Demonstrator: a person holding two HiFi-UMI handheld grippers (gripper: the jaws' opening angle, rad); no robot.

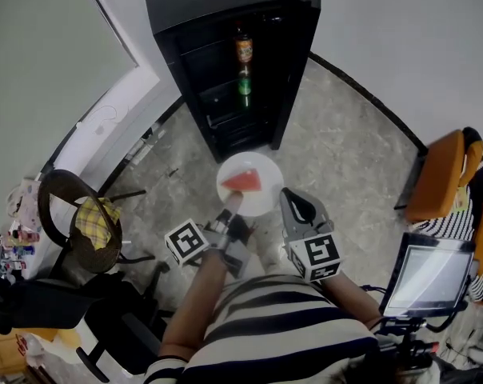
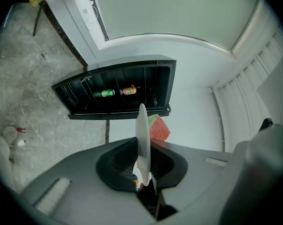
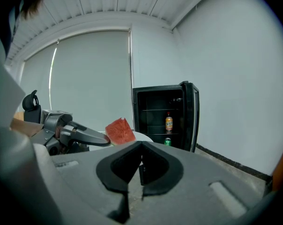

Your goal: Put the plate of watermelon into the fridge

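A white plate carrying a red watermelon wedge hangs over the floor in front of the open black fridge. My left gripper is shut on the plate's near rim. In the left gripper view the plate stands edge-on between the jaws of the left gripper, with the watermelon just beyond. My right gripper is beside the plate's right edge, holding nothing. In the right gripper view the right gripper is shut and empty. That view also shows the watermelon and the left gripper.
Inside the fridge are an orange-labelled bottle and a green can; its door is swung open to the right. A chair with a yellow cloth is at the left, and an orange chair and a screen at the right.
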